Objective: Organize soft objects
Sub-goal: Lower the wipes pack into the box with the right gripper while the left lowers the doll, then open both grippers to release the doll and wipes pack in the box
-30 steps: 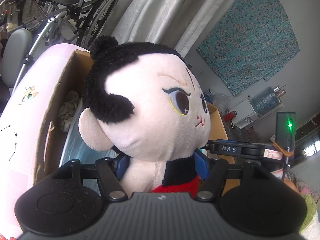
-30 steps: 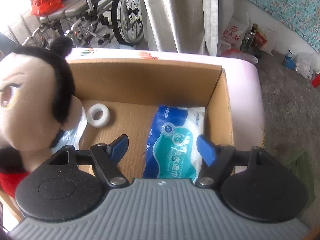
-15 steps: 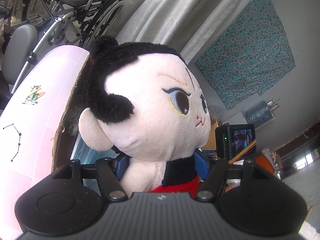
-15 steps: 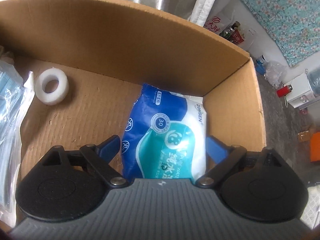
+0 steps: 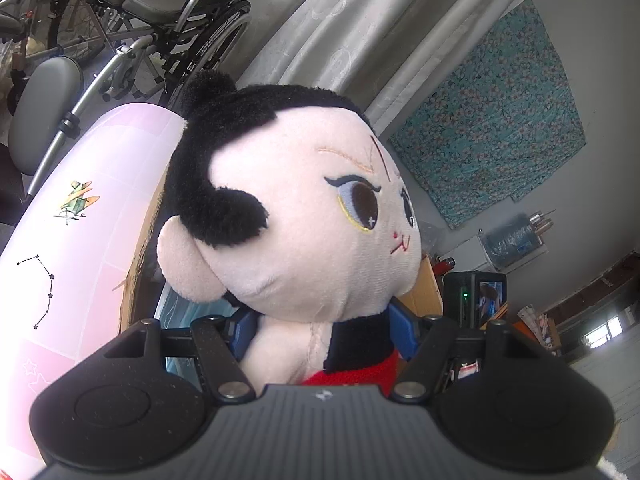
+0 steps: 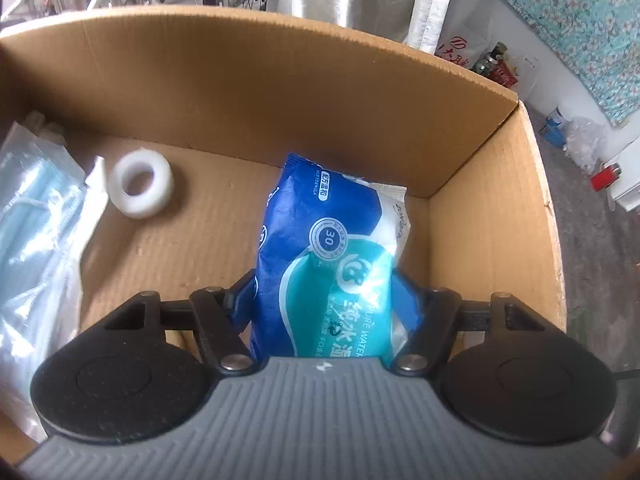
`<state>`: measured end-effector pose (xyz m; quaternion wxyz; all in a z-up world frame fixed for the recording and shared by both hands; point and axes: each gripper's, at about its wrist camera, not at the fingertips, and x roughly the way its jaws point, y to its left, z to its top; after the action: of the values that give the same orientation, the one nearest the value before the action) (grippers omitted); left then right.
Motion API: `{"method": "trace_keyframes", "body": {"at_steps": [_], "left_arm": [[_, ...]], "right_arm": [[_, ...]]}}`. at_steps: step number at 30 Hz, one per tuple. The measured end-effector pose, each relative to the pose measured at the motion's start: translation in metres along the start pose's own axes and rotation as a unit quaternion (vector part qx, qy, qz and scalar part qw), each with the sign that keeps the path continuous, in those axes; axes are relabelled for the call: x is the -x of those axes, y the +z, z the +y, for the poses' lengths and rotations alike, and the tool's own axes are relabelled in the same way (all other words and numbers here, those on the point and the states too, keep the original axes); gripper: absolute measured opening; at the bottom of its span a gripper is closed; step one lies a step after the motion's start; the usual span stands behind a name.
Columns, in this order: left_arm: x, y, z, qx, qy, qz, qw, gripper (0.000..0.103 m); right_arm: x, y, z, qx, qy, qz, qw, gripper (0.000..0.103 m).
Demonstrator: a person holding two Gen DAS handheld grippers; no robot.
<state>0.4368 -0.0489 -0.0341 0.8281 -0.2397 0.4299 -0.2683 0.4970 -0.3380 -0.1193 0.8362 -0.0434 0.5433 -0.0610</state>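
My left gripper (image 5: 322, 330) is shut on a plush doll (image 5: 296, 216) with black hair, a pale face and red clothes, gripped at the neck and held above the left side of a cardboard box (image 5: 136, 264). My right gripper (image 6: 324, 300) is down inside the cardboard box (image 6: 280, 80), its blue fingers closed against the sides of a blue and teal pack of wet wipes (image 6: 332, 256) that lies by the box's right wall.
In the box lie a white tape roll (image 6: 140, 186) and a clear bag of blue face masks (image 6: 36, 240) at the left. The box stands on a pink surface (image 5: 80, 216). A wheelchair (image 5: 160, 20), curtains and a patterned cloth are behind.
My right gripper has gone down into the box and closed its fingers on the wet wipes pack. My left gripper keeps holding the doll, shifted slightly.
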Motion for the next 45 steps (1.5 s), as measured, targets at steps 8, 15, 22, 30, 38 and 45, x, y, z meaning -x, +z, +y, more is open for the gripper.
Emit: {"method": "trace_keyframes", "body": {"at_steps": [8,15,22,30,38,45], "left_arm": [[0.013,0.002,-0.004,-0.007,-0.003,-0.005,1.0000,0.067],[0.015,0.000,-0.010,-0.008,0.004,-0.001,1.0000,0.067],[0.001,0.001,-0.030,0.001,-0.017,0.007,0.9998,0.067],[-0.086,-0.005,-0.075,0.011,-0.047,0.066,0.9966,0.067],[-0.205,-0.032,-0.077,0.027,0.020,0.196,0.9799,0.075],[-0.183,-0.030,-0.087,0.012,0.023,0.161,0.9867,0.081]], "right_arm": [[0.022,0.015,0.004,-0.045,0.137,-0.035,0.989,0.066],[0.035,0.018,0.001,-0.064,0.208,-0.047,0.975,0.074],[0.108,0.005,-0.066,-0.103,0.199,-0.108,0.968,0.075],[0.164,-0.051,-0.164,-0.170,0.121,-0.158,0.965,0.077],[0.149,-0.098,-0.214,-0.190,0.110,-0.149,0.964,0.077],[0.148,-0.101,-0.199,-0.155,0.098,-0.159,0.970,0.077]]}}
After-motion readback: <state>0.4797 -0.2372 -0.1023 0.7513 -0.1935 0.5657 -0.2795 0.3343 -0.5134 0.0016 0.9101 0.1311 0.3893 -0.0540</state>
